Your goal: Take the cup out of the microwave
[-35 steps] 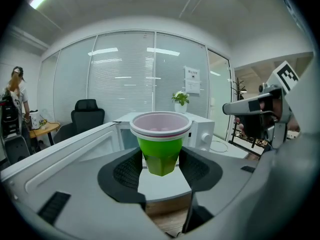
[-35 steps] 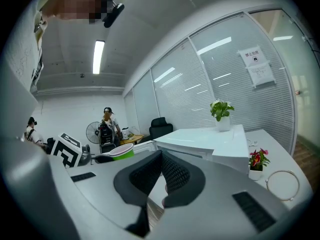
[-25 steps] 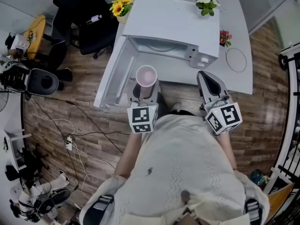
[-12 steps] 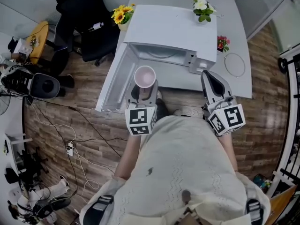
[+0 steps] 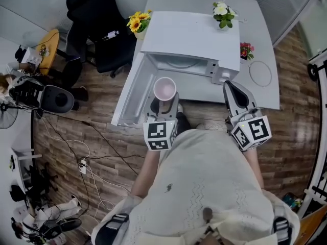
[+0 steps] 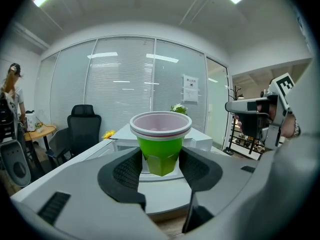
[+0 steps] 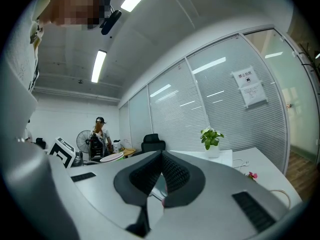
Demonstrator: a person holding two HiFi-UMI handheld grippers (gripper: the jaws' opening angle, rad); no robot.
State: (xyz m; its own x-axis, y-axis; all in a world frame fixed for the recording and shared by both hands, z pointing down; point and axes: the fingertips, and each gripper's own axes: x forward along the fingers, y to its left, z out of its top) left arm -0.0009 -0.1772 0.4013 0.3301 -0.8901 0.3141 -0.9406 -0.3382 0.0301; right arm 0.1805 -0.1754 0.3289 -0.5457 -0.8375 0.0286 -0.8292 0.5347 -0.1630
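A green cup with a pale pink rim hangs in front of the white microwave, beside its open door. My left gripper is shut on the cup's lower half. In the left gripper view the cup stands upright, with both black pads of the left gripper pressed on its sides and the microwave behind it. My right gripper hovers near the microwave's control panel; its jaws are shut on nothing. The right gripper view shows the right gripper with its pads touching.
The microwave stands on a white table with sunflowers, a white-flowered plant, small red flowers and a coiled cable. A black office chair stands left of the table. A person and a floor fan are at far left.
The head camera has shifted a little. The cup stays gripped in the left gripper in front of the microwave. The right gripper has edged slightly up toward the control panel.
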